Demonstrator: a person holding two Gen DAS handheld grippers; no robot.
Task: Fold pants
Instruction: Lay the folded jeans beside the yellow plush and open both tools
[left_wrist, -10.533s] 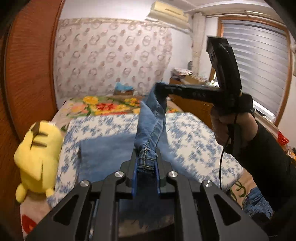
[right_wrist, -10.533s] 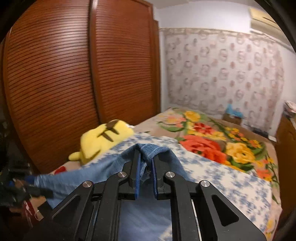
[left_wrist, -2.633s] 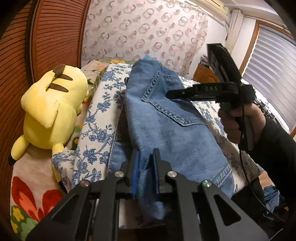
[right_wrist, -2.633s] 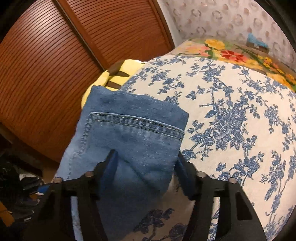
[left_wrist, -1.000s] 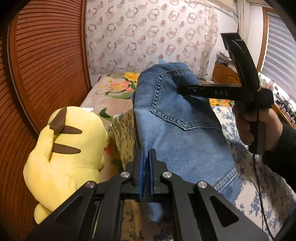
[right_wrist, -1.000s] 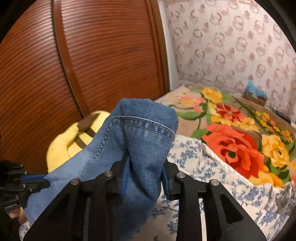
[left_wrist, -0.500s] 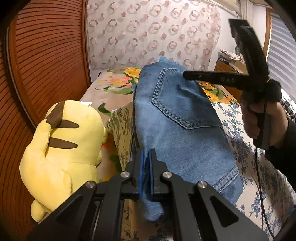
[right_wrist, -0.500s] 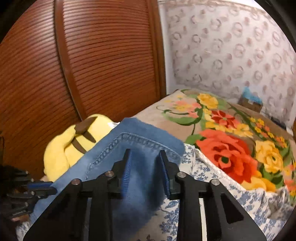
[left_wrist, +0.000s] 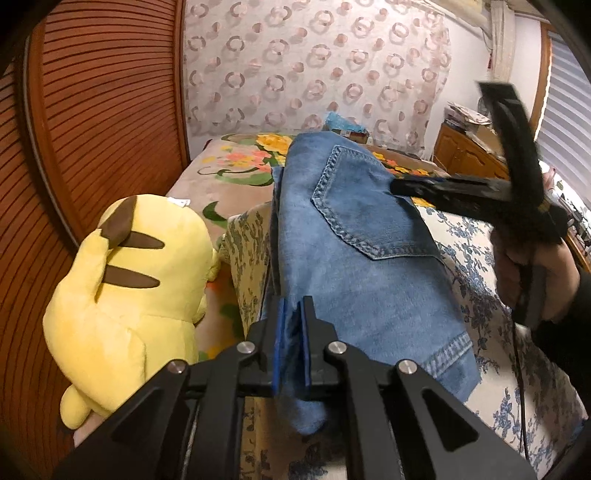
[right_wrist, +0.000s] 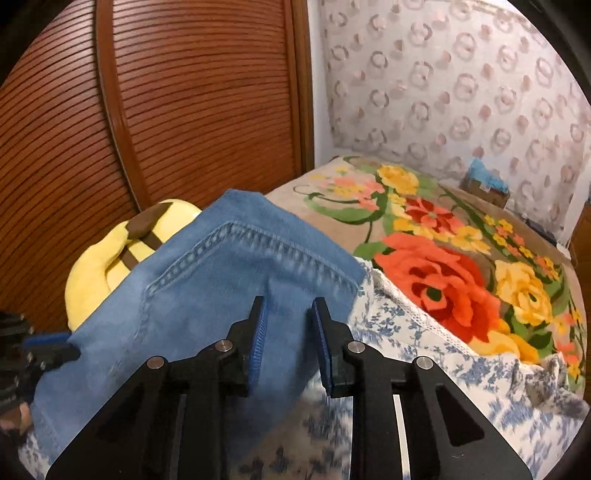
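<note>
The folded blue jeans (left_wrist: 354, 251) lie on the blue-flowered white cloth (left_wrist: 480, 306), back pocket up. My left gripper (left_wrist: 291, 321) is shut on the near end of the jeans. My right gripper (right_wrist: 288, 332) is open, its jaws apart just over the far end of the jeans (right_wrist: 221, 288) and holding nothing. The right gripper also shows in the left wrist view (left_wrist: 395, 186), at the far right edge of the jeans. The left gripper shows small at the left edge of the right wrist view (right_wrist: 55, 349).
A yellow plush toy (left_wrist: 129, 280) lies left of the jeans against the brown slatted wardrobe door (left_wrist: 92, 122). A flowered blanket (right_wrist: 443, 258) covers the bed behind. A wooden cabinet (left_wrist: 469, 158) stands at the back right.
My right gripper has opened and let go of the far end of the jeans, which have dropped flat onto the cloth. My left gripper stays shut on the near end.
</note>
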